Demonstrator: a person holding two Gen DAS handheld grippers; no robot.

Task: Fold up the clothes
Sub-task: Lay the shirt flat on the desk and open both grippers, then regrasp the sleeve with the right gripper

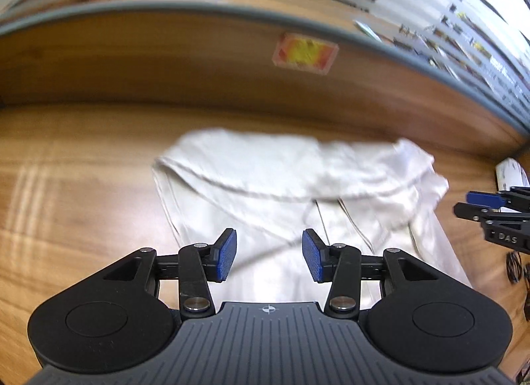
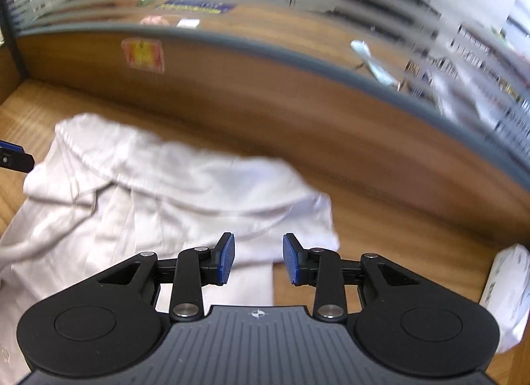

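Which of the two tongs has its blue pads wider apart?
The left tongs: the gap between the pads is clearly wider than on the right tongs. Both are open.

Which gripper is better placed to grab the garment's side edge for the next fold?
Right, probably. The right gripper, open, frames the white garment edge; the left gripper, also open, sits over mid-cloth.

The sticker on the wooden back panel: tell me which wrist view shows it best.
The left wrist view: the red and yellow sticker sits near centre, larger, though blurred. In the right wrist view the sticker lies off toward the upper left, smaller and equally unreadable.
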